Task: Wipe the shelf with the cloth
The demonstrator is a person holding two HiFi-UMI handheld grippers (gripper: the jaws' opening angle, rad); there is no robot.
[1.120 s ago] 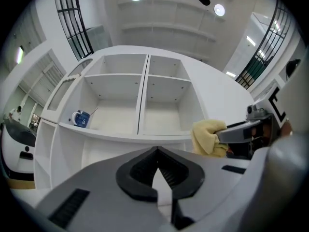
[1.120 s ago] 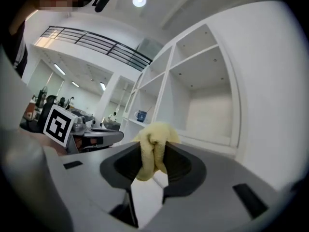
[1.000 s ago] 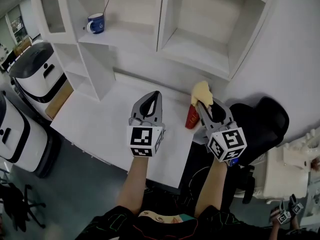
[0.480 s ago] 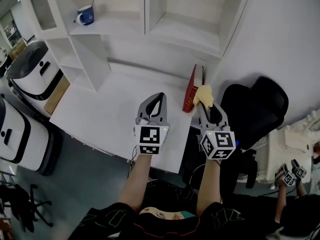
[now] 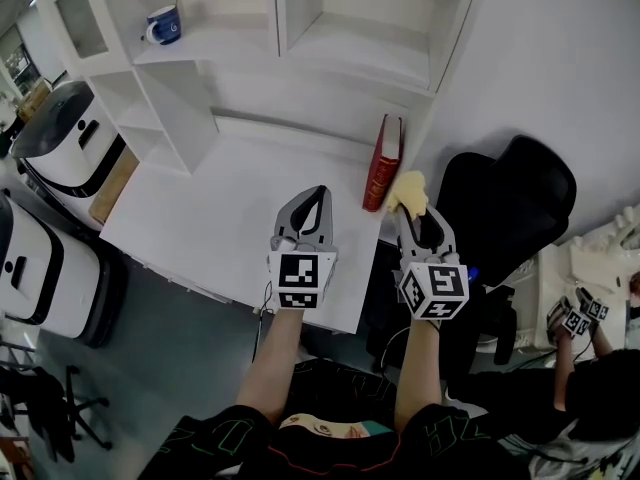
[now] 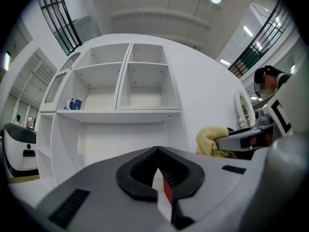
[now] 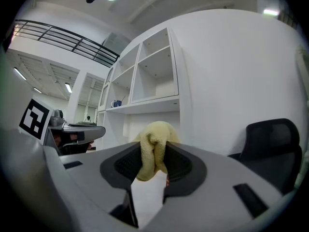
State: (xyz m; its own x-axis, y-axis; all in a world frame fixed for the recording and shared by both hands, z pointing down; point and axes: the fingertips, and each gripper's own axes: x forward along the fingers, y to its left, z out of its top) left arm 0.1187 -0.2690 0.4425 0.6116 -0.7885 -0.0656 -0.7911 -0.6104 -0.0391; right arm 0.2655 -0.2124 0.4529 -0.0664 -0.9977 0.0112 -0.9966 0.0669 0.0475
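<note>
White shelf unit [image 5: 300, 58] stood at the back of a white desk [image 5: 220, 228], its compartments open-fronted; two upper bays side by side, narrower bays down the left end

Black chair [image 5: 515, 193] sat off the desk's right edge, against the wall

Left gripper [image 5: 317, 192] hovered over the near part of the desk, jaws shut tip to tip with nothing between them; the left gripper view confirmed this

Right gripper [image 5: 405, 208] hung over the desk's right edge, jaws clamped on the yellow cloth [image 5: 409, 190], which bunched out past the tips; cloth clear of the shelf boards, well short of them

Red book [image 5: 382, 163] stood upright at the desk's far right corner, just beside the cloth

Blue mug [image 5: 163, 25] sat on the left bay's board
</note>
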